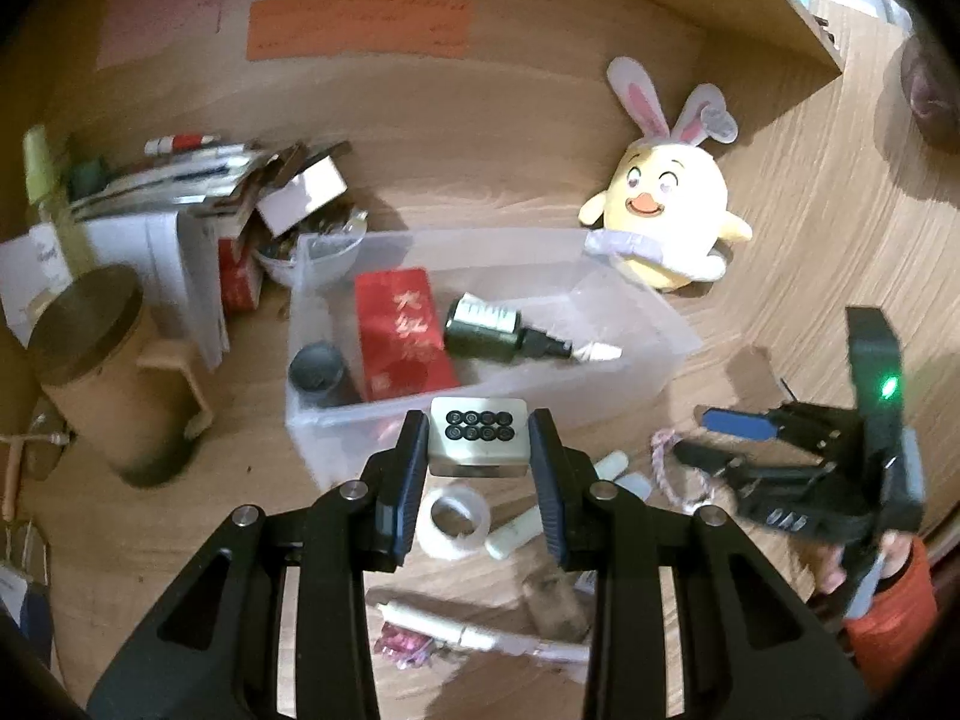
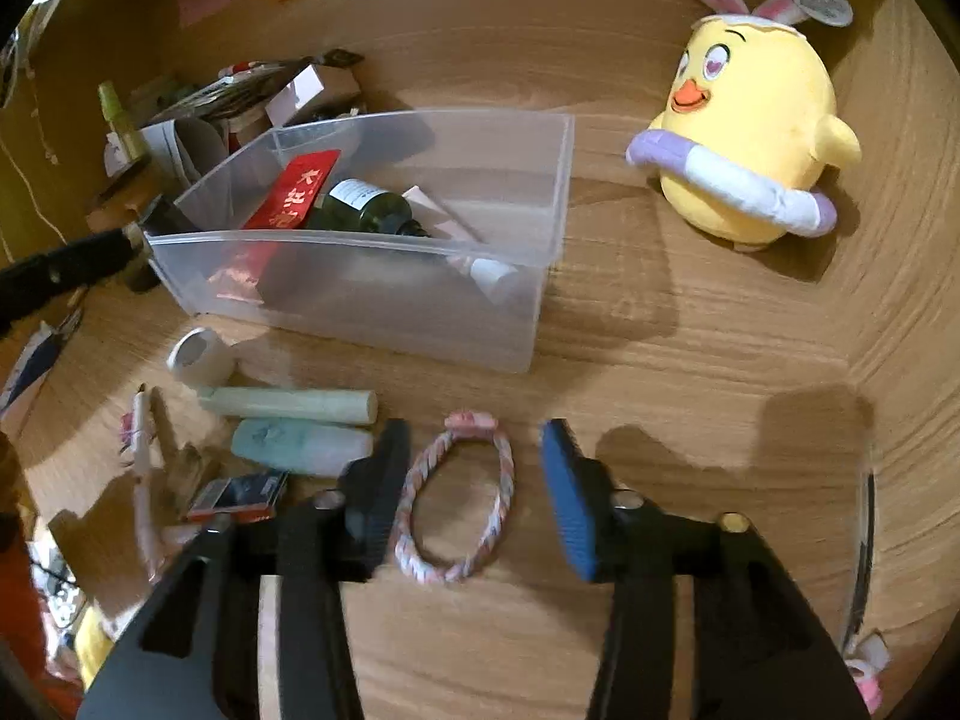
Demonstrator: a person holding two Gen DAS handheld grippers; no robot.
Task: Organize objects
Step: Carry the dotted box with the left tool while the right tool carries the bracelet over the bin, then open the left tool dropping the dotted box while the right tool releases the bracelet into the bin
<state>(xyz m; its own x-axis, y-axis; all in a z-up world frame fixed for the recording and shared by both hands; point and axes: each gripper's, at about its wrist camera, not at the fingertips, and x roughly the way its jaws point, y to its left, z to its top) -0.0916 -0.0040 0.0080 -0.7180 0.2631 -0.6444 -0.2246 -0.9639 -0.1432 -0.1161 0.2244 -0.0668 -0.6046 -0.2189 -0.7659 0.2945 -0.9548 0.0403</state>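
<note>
The left gripper (image 1: 479, 444) is clamped on a small pale box (image 1: 478, 441) with two rows of black dots on its top, and carries it just in front of the near wall of the clear bin (image 1: 336, 450), not yet over the rim. Inside the bin lie a red packet (image 1: 401, 333), a dark green bottle (image 1: 483, 329) and a black cap (image 1: 317, 367). This looks like the carrying stage of putting loose items away: the next move calls for lifting the box past the bin's near wall and letting go over a free patch, probably at the bin's right end.

The right gripper (image 2: 474, 492) stands partly open with nothing in its grasp; a braided loop (image 2: 454, 501) lies flat on the table between its fingers, though whether either pad touches it is hard to tell through the blur. Closing on one strand would make it the next pick. A tape roll (image 2: 201, 354) and two pale tubes (image 2: 288, 405) wait in front of the bin.
</note>
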